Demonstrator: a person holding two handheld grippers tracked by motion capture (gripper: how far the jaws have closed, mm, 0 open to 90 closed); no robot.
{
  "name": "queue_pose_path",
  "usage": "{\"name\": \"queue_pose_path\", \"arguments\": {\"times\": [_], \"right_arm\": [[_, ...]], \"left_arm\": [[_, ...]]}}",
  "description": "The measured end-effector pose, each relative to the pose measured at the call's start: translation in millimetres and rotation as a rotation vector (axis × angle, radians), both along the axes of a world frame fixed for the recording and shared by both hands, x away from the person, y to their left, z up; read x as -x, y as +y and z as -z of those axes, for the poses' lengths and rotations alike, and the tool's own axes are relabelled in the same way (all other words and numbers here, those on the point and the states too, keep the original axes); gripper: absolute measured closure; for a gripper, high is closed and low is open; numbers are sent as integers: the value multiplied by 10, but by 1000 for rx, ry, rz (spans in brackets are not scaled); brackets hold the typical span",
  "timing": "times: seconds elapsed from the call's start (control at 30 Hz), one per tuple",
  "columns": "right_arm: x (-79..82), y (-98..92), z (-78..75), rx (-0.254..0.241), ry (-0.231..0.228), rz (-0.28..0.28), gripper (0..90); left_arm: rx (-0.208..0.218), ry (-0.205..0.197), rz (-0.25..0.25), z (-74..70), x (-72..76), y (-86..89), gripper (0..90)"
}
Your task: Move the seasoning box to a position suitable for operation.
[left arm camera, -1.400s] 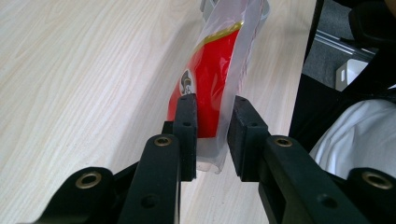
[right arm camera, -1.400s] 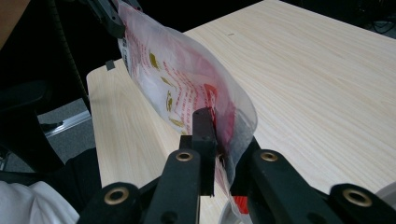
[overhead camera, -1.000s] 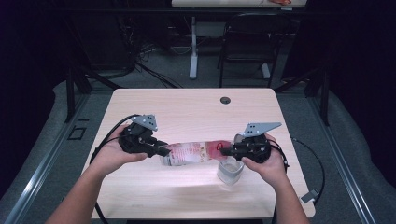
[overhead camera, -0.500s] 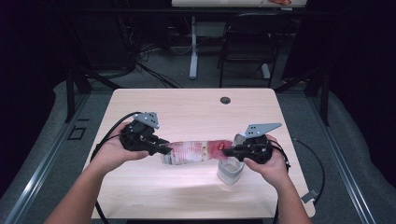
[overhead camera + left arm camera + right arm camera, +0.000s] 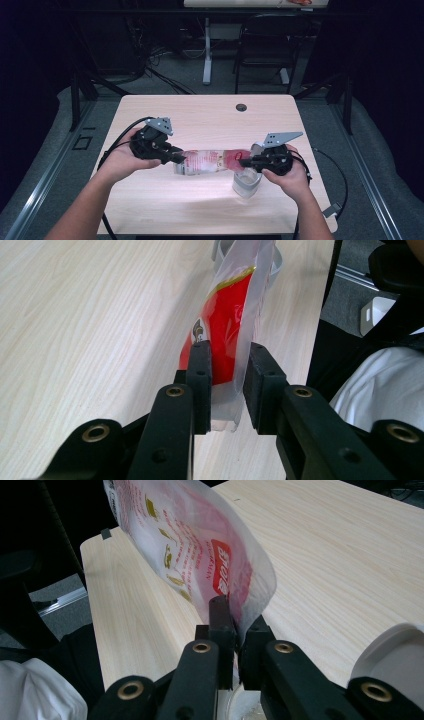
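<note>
A printed plastic pouch (image 5: 210, 161), red and white with a clear edge, hangs level above the table between both grippers. My left gripper (image 5: 181, 159) is shut on the pouch's left end; in the left gripper view (image 5: 227, 365) both pads clamp the pouch (image 5: 225, 315). My right gripper (image 5: 243, 162) has just been closing and is now shut on the other end, its jaws (image 5: 237, 617) pinching the pouch's edge (image 5: 190, 545). A clear plastic cup (image 5: 246, 182) stands on the table under the right gripper, and its rim (image 5: 395, 655) rises at that view's lower right.
The light wooden table (image 5: 200, 115) has a dark cable hole (image 5: 241, 107) near its far edge. A chair (image 5: 265, 50) and table legs stand behind it. Cables trail off both sides, and a small plug (image 5: 330, 210) lies on the floor at right.
The right gripper's jaws have drawn together on the pouch's end. Both hands and the pouch stay almost where they were.
</note>
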State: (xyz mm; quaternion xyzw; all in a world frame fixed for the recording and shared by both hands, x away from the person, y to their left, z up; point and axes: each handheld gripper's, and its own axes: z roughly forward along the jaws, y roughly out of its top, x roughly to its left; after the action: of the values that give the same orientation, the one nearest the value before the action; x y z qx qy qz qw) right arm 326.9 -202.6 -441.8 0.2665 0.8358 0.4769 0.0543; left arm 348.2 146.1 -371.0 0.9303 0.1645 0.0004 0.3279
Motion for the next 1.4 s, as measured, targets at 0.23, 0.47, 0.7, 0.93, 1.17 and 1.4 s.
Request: {"name": "queue_pose_path", "arguments": {"times": [0.23,0.47,0.7,0.93,1.17,1.4], "right_arm": [[-1,-13,4,-2,3,4,878],[-4,-23,5,1,2,6,879],[-6,-30,6,4,0,7,879],[-9,-37,7,3,3,7,878],[-8,-39,6,6,2,9,877],[-6,-45,8,7,1,10,877]], "left_arm": [[-2,-4,3,-33,-9,-22,752],[-3,-3,5,-60,-9,-39,751],[-3,-6,8,-75,-14,-52,751],[-5,-5,11,-91,-17,-62,751],[-6,-7,10,-104,-25,-73,750],[-13,-10,15,-129,-26,-93,750]]}}
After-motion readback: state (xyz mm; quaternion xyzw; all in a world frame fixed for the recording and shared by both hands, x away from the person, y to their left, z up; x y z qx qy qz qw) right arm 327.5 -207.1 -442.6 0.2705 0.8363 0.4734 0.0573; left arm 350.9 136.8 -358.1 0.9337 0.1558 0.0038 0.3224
